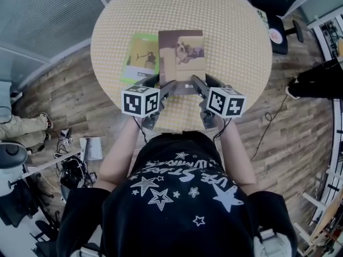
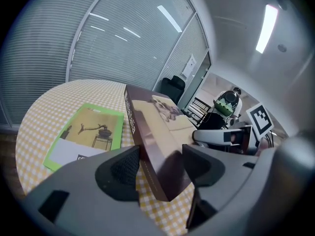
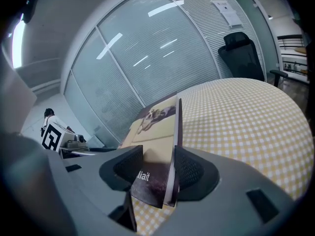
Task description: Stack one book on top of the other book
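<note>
- While the green book [image 1: 140, 58] lies flat on the counter [image 1: 236, 36], head view shows the brown book [image 1: 181, 58] just right of it, overlapping its edge, with the left claw [image 1: 161, 90] and right claw [image 1: 199, 87] at its near corners.
- Left gripper view: left claw clenched on the brown book's spine corner, tilted above the counter.
- Right gripper view: right claw grasps the other near corner, pads on both covers.

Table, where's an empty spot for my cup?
The table is bare on its right side, from the brown book to the rim, and at the far part beyond both books. A thin strip lies left of the green book. The near edge is crowded: the left gripper and right gripper hold the brown book there.
</note>
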Demonstrator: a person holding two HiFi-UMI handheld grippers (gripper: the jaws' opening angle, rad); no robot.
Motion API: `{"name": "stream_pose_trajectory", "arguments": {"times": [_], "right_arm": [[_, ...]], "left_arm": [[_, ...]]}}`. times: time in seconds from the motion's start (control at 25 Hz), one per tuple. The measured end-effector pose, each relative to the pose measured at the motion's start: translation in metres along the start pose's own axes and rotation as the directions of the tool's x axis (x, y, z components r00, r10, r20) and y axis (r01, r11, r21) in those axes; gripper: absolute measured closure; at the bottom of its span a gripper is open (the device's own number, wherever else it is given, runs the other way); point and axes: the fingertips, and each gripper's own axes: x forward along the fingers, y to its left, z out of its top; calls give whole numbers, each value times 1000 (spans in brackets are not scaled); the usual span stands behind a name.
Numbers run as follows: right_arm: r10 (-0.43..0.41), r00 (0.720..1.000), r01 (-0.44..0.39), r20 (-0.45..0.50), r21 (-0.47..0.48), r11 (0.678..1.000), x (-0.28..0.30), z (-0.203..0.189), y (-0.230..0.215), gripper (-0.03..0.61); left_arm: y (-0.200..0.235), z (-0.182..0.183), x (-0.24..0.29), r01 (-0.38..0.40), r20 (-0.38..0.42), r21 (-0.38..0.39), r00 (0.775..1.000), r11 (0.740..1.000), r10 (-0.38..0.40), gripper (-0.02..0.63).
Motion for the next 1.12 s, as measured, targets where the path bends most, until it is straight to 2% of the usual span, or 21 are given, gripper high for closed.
{"name": "stream_pose_trajectory", "arguments": {"times": [0.32,0.6,0.88,1.12], "right_arm": [[84,996,-84,-14,9,996,-3,4,-3,370],[157,987,-157,-40,11,988,9,5,5,371],[137,990,-136,-28,48,990,30,-4,27,371],[62,998,-65,26,112,992,64,-12,63,371]], "left_arm": [[-9,2,-4,-74,6,-17,997,997,74,337],[1,6,-13,-120,20,-35,992,992,121,337],[34,10,-24,-73,8,-2,997,997,73,337],[83,19,-43,6,-44,63,999,998,-3,337]]}}
